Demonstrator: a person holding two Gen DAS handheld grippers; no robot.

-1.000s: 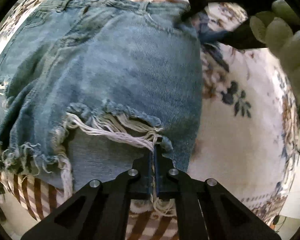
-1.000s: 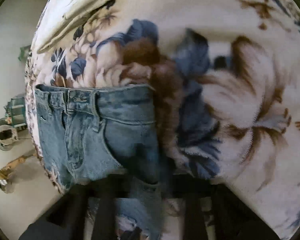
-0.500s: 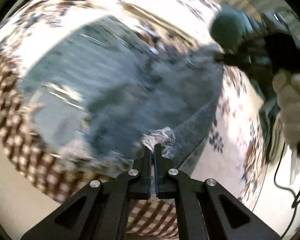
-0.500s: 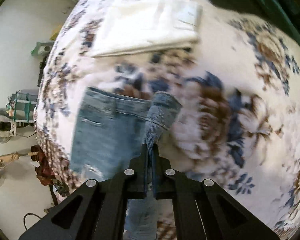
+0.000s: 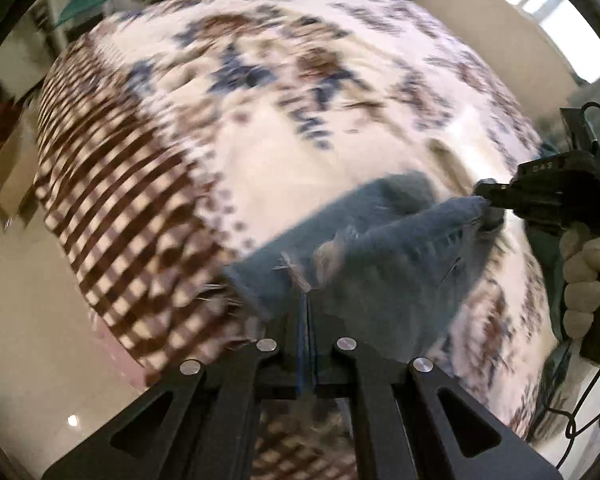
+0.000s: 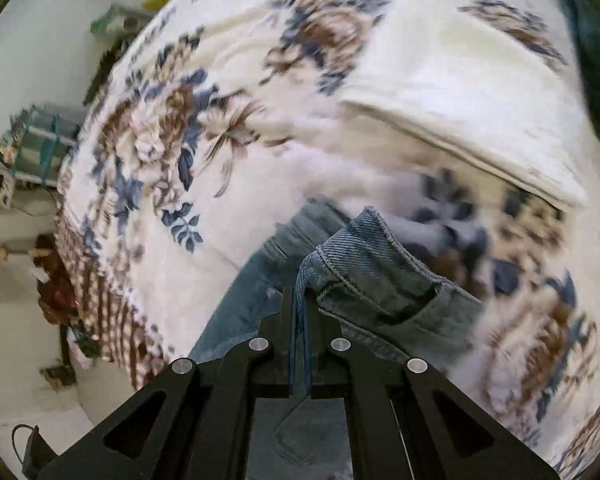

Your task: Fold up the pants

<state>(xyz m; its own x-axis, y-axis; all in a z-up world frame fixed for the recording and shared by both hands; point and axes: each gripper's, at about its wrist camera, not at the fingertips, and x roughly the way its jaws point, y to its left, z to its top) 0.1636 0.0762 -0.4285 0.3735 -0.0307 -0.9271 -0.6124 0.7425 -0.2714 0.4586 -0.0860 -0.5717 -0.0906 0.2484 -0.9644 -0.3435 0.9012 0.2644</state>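
Shorts: blue denim, lifted off the bed; slung between the two tools, the lower cloth hanging toward the floral cover; much of it blurred.

Left tool: jaws closed tight on the frayed hem; white threads stick out just above the tips.

Right tool: jaws closed on a stitched edge near a pocket opening; in the left view it shows at the right, pinching the far end of the denim, a gloved hand on its grip.

Bed: floral cover with a brown checked border along the near side; a folded cream cloth lies beyond the shorts, apart from them.

Step, as I judge it: the carry-over of a fold; both corners are gripped and raised, the garment is mid-air, no fold yet laid flat.

Next move calls for: keeping both grips firm and the span taut, so the denim does not sag or twist; bringing the held edge down level onto the cover or onto the matching half, with edges lined up; letting go only once the cloth rests flat.

Risk: the hem grip sits on loose fringe, which may slip; the blur hides how much cloth trails on the bed.
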